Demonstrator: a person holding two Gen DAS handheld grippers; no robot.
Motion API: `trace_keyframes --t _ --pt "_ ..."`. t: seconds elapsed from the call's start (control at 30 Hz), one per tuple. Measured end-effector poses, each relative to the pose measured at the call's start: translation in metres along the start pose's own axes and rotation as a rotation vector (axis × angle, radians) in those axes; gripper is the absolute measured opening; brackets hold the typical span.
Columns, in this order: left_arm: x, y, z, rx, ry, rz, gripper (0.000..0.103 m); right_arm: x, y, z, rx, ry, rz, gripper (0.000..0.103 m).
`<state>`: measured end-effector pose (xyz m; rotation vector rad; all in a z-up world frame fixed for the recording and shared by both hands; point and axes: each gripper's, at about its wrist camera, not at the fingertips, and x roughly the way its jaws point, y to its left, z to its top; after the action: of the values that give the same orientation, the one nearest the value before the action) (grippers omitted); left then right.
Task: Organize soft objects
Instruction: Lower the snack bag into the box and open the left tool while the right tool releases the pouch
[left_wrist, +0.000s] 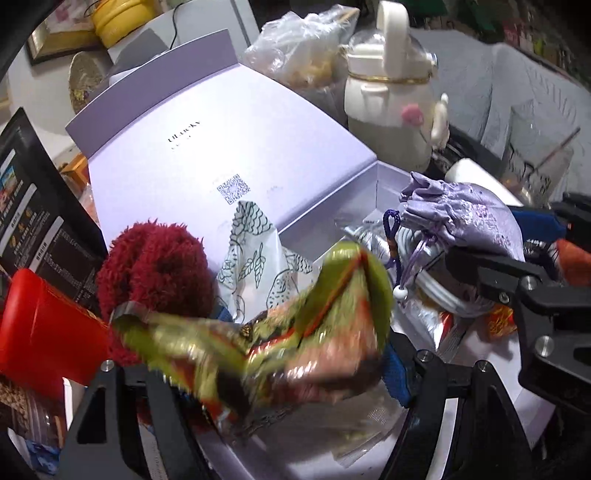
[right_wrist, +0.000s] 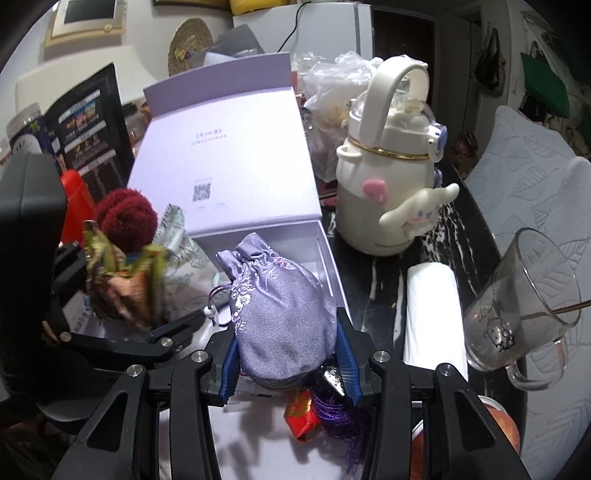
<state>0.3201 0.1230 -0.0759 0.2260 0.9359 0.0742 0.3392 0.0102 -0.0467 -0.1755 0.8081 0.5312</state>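
My left gripper (left_wrist: 266, 369) is shut on a green, red and gold brocade pouch (left_wrist: 295, 317), blurred, held over the front of an open lilac box (left_wrist: 384, 184). In the right wrist view my right gripper (right_wrist: 288, 358) is shut on a lilac drawstring pouch (right_wrist: 280, 314) between its blue pads (right_wrist: 347, 354), above the same box (right_wrist: 325, 254). Each gripper shows in the other's view: the right gripper (left_wrist: 517, 240) with the lilac pouch (left_wrist: 461, 218), the left gripper (right_wrist: 122, 291) with the brocade pouch (right_wrist: 118, 284). A dark red fluffy item (left_wrist: 155, 266) and leaf-printed tissue paper (left_wrist: 255, 251) lie at the box's left.
The box lid (left_wrist: 221, 140) stands open behind. A white character bottle (right_wrist: 388, 177), a white roll (right_wrist: 432, 314) and a tilted glass mug (right_wrist: 524, 295) are to the right. A red container (left_wrist: 48, 325) and a black printed board (left_wrist: 37, 221) sit left. Plastic bags (left_wrist: 306, 48) are behind.
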Motion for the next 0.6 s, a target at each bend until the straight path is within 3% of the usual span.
trace_keyframes --t 0.13,0.6 --pt "0.013 -0.003 -0.001 0.033 0.034 0.038 0.076 0.010 0.002 -0.003 -0.012 0.024 -0.017 0.045" --pt "0.014 0.000 -0.001 0.026 0.037 0.012 0.076 0.008 0.002 -0.002 -0.017 0.037 0.005 0.047"
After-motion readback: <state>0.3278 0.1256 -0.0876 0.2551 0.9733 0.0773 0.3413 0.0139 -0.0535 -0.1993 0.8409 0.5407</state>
